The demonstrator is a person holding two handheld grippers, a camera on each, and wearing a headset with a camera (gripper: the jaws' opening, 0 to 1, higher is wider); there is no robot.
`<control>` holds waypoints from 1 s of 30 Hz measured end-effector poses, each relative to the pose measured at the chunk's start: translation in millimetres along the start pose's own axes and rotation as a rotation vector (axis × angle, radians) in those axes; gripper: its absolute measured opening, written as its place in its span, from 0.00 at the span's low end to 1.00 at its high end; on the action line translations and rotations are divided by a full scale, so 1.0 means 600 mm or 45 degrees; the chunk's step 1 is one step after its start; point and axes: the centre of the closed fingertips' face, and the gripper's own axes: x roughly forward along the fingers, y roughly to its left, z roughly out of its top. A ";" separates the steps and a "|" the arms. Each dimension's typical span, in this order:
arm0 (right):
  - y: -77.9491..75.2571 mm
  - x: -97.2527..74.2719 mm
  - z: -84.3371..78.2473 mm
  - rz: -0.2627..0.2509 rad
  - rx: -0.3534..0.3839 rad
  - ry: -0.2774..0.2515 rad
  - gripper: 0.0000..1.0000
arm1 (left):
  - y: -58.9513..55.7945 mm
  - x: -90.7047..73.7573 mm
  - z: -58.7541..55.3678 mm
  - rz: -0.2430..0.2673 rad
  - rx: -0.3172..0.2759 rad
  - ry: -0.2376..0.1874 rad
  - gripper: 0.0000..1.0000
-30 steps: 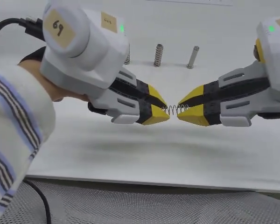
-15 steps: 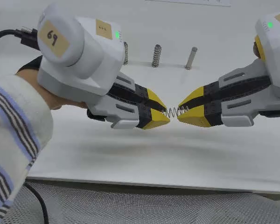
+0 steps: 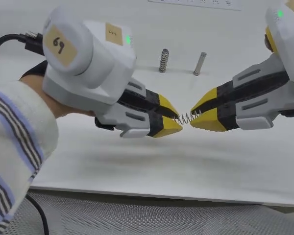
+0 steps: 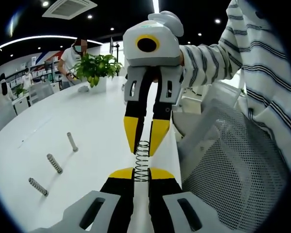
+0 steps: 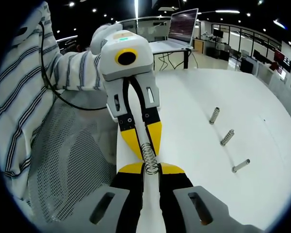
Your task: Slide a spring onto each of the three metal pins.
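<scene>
Two grippers share one spring (image 3: 186, 117) in mid-air over the bench (image 3: 137, 161). The left gripper (image 3: 175, 126) pinches its 9 o'clock end and the right gripper (image 3: 193, 119) its 3 o'clock end, both sets of jaws closed down onto the wire. The spring is light, thin and bouncy. Squeezed mid-coil it would likely buckle or shoot out, so grip only the last coils of one end and leave the bore free for the bare pin (image 3: 200, 63) at 1 o'clock. The other pins (image 4: 54, 163) already carry springs. Against a second ago the double hold is unchanged. The right gripper seems tilted steeper, though camera shift may explain that.
</scene>
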 end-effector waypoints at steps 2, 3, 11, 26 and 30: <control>-0.001 -0.002 0.001 -0.004 0.003 0.018 0.08 | 0.000 0.001 0.001 0.002 0.006 -0.003 0.03; -0.003 -0.003 -0.001 -0.009 0.026 0.043 0.08 | 0.000 0.003 0.002 0.004 0.012 -0.005 0.03; 0.001 -0.011 0.001 0.020 0.060 0.116 0.08 | -0.011 0.014 0.005 -0.003 0.049 -0.005 0.03; -0.009 -0.020 -0.007 -0.018 0.023 0.216 0.07 | -0.006 0.045 0.014 0.003 0.071 -0.063 0.03; -0.007 -0.021 -0.007 -0.016 0.013 0.228 0.07 | -0.008 0.054 0.016 0.005 0.056 -0.069 0.03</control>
